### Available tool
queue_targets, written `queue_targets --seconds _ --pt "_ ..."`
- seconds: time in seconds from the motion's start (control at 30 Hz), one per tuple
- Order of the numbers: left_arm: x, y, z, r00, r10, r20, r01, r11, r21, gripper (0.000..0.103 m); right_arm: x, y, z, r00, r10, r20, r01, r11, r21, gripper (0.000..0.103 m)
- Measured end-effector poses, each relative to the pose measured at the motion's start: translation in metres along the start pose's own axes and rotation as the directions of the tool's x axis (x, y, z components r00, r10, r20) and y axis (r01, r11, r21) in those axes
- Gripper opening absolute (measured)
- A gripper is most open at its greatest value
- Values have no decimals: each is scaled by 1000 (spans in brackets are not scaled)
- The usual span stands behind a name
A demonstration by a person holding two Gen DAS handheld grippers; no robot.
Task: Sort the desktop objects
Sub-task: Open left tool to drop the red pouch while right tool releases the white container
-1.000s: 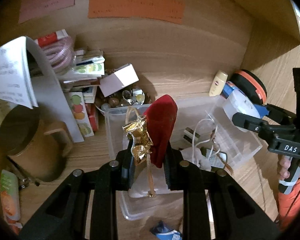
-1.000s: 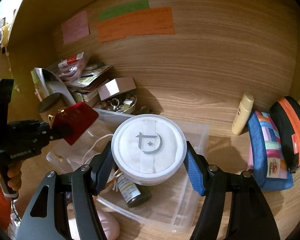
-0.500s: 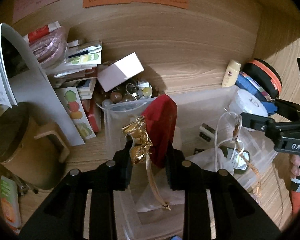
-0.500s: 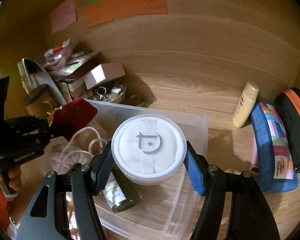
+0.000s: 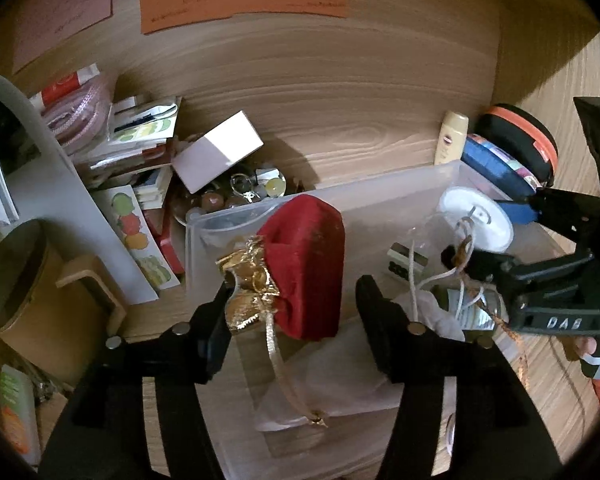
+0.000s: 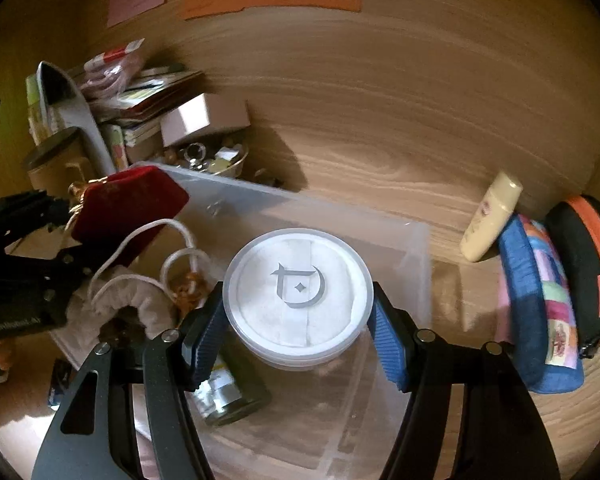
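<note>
As my left fingers [image 5: 292,300] spread apart, the red pouch [image 5: 308,272] with its gold ribbon [image 5: 246,292] slips free of the pinch that gripped it a second ago. It now rests against the left finger only, with open space to the right one, poised above the clear bin [image 5: 380,208]. Half a second back the fingers were still pressed on it; the release, I judge, means the pouch is about to drop among the items already sorted there. Beside it, my right fingers [image 6: 298,330] keep the round white tub [image 6: 298,292] pinched between the blue pads [image 6: 388,348], carried lower and deeper over the bin than a second ago, above a small glass bottle [image 6: 228,396] and a pale drawstring bag [image 6: 140,304] lying inside. That item looks next to be set down. Around the bin, the tabletop [image 6: 380,152] bears a stack of booklets [image 5: 140,148], a pink box [image 5: 216,148], a brown mug [image 5: 32,292], a cream tube [image 6: 492,216] and a patchwork case [image 6: 540,304] leaning on a black-and-orange one [image 6: 588,264].
</note>
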State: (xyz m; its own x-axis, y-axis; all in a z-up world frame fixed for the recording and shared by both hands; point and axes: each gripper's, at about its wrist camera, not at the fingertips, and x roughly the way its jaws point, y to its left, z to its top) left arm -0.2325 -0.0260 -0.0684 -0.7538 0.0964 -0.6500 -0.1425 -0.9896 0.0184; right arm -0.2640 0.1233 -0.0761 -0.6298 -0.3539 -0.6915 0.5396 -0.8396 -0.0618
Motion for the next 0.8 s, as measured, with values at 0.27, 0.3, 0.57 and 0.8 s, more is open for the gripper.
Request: queue_targets --seconds 0.27,0.3,0.57,0.8 --pt "-6 13 5 998 -55 12 55 995 -77 63 1 2 -1 1000 -6 -12 6 1000 -9 63" --pt "-7 14 5 999 -48 15 49 996 -79 63 1 2 -1 1000 -7 -10 6 1000 -8 63" --pt "-16 16 6 998 -39 42 42 996 -82 69 3 7 -4 1000 -1 -2 1 1000 -1 63" --pt "-21 10 7 997 -35 64 39 998 -54 74 -6 12 -5 999 -17 38 17 1000 8 68"
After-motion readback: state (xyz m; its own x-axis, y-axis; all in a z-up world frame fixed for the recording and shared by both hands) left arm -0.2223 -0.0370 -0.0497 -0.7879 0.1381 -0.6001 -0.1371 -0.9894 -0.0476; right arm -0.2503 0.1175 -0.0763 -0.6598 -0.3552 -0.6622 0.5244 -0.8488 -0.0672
